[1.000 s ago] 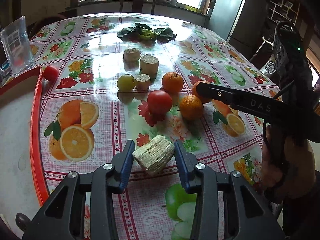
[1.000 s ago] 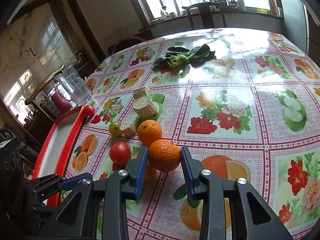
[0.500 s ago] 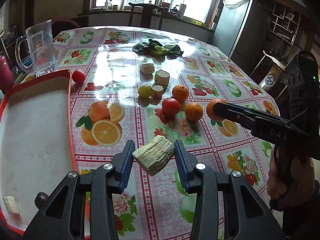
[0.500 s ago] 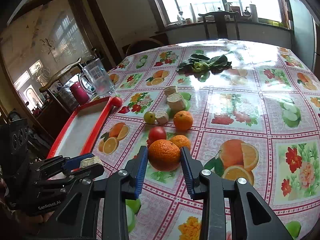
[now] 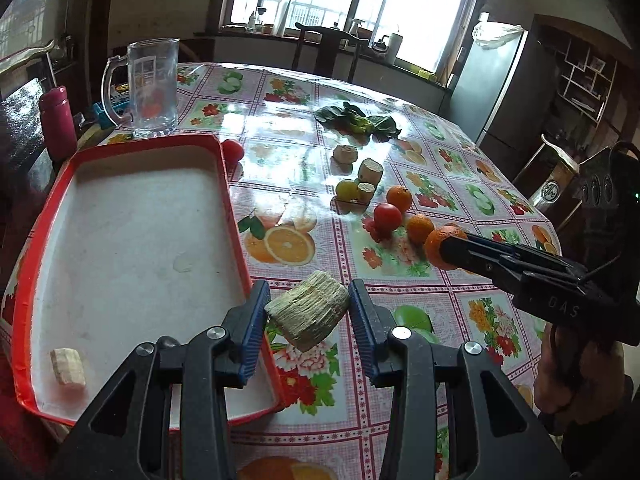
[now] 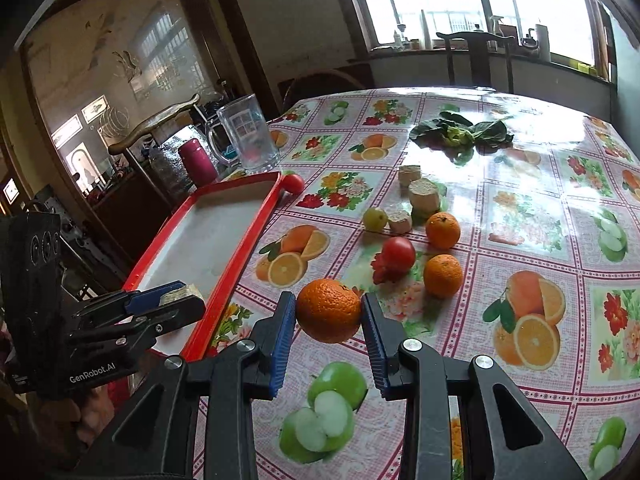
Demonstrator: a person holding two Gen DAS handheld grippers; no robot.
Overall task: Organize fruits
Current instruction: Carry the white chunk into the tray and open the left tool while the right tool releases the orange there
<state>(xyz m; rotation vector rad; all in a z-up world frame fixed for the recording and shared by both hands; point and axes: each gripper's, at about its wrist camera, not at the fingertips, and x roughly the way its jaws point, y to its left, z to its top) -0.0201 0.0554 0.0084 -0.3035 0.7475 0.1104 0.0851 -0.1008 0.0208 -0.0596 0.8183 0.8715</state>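
The desk (image 5: 400,152) wears a glossy fruit-print cloth under bright windows (image 5: 360,8); a red tray (image 5: 224,200) sits at its left edge beside a glass mug (image 5: 154,88); the left tool (image 5: 307,310) is clamped on a pale fibrous chunk (image 5: 308,316) near the tray rim; the right tool (image 6: 329,312) is clamped on an orange (image 6: 328,310) above the cloth

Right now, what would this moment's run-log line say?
left gripper: shut on fibrous beige chunk | right gripper: shut on orange | red tray: holds one beige piece
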